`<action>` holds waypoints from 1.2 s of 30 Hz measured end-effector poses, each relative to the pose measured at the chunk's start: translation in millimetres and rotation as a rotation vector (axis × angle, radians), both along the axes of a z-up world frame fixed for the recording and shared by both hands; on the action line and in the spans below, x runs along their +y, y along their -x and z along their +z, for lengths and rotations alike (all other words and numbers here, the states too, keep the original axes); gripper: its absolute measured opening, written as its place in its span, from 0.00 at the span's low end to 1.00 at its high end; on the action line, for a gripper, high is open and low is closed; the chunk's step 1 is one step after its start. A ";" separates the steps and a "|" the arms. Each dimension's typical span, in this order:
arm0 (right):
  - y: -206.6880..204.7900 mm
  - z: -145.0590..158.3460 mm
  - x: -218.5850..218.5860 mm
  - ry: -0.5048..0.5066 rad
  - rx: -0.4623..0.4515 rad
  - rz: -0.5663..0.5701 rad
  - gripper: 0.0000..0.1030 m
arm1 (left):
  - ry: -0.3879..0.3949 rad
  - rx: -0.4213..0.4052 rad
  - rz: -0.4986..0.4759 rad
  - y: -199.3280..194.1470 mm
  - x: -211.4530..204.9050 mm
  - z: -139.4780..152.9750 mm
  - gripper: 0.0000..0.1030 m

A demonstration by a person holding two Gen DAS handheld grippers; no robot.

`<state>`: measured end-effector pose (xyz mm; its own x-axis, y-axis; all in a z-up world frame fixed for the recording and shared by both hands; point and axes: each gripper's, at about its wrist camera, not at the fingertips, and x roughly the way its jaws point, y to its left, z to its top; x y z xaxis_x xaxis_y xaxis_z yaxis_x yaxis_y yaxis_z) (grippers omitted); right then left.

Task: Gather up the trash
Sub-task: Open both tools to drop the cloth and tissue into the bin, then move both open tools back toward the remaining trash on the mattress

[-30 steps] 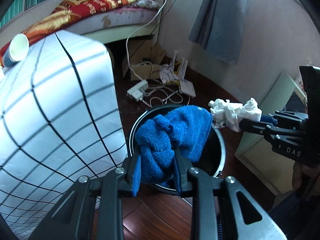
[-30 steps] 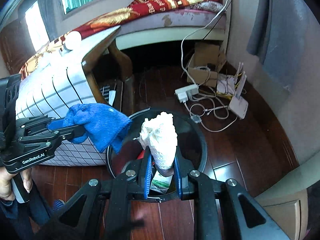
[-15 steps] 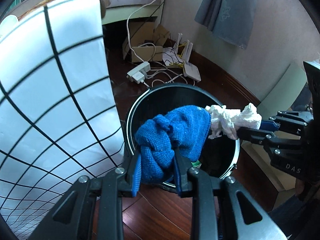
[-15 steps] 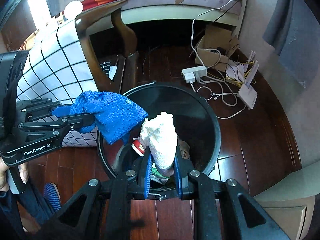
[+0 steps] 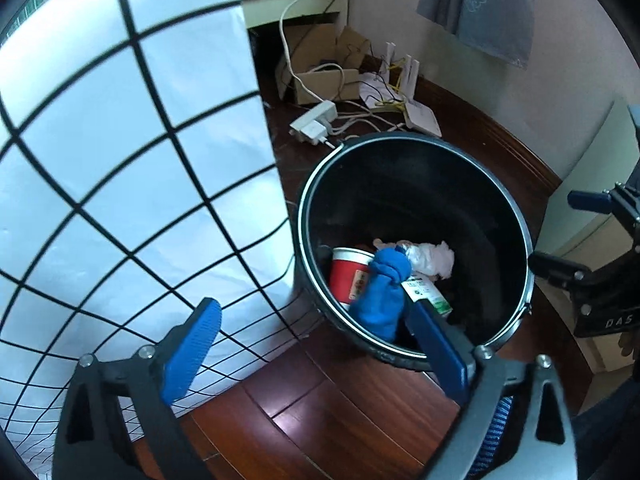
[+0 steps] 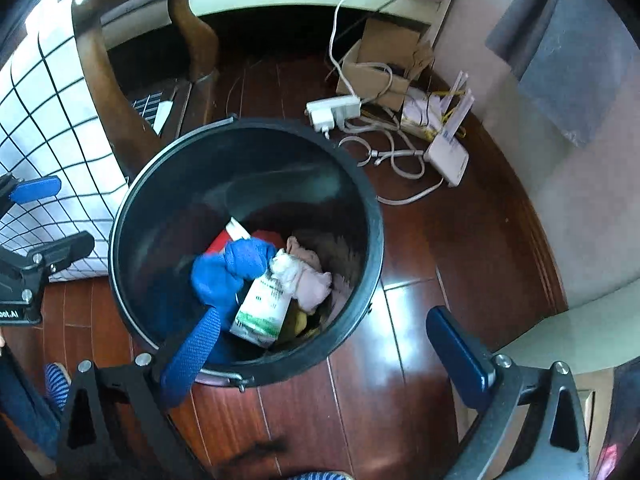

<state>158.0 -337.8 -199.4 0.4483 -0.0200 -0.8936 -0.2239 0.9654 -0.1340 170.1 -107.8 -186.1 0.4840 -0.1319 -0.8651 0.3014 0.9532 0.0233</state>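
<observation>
A: Inside the black bin (image 5: pixel 516 216) on the dark wood floor (image 6: pixel 400 360), a blue cloth (image 5: pixel 380 296) lies bunched on the heap, beside a white wad of tissue (image 5: pixel 434 258).

B: And the two tools?

A: The left gripper (image 5: pixel 316 340) hangs over the near rim with its blue-padded fingers (image 5: pixel 192 344) spread wide and nothing between them. The right gripper (image 6: pixel 324 348) is likewise spread apart and empty above the bin, its left pad overlapping the rim in the right wrist view.

B: What else sits in the bin?

A: A red paper cup (image 5: pixel 348 276) rests against the cloth, and a white and green carton (image 6: pixel 260 304) leans just under the tissue (image 6: pixel 304 276). In the right wrist view the cloth (image 6: pixel 228 272) touches both the carton and the tissue.

B: The surroundings?

A: A white checked tablecloth (image 5: pixel 120 160) hangs just left of the bin. Behind it, near the wall, lie a power strip (image 6: pixel 334 110), tangled cables (image 6: pixel 392 152), a cardboard box (image 6: pixel 380 68) and a white router (image 6: pixel 448 156).
</observation>
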 end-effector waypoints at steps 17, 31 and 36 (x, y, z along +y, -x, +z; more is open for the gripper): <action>2.9 24.9 15.3 -0.027 -0.065 0.015 1.00 | -0.010 -0.077 0.030 13.1 12.7 26.1 0.95; 15.6 49.2 21.9 -0.051 -0.126 0.026 1.00 | 0.001 -0.127 0.043 26.7 21.5 49.5 0.95; 21.2 62.3 29.1 -0.062 -0.159 0.040 1.00 | 0.014 -0.158 0.064 35.0 33.0 65.5 0.95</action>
<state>136.8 -308.7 -137.2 0.5835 0.0538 -0.8103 -0.2429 0.9637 -0.1109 135.1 -74.9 -120.7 0.6213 -0.1076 -0.7761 0.2337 0.9709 0.0525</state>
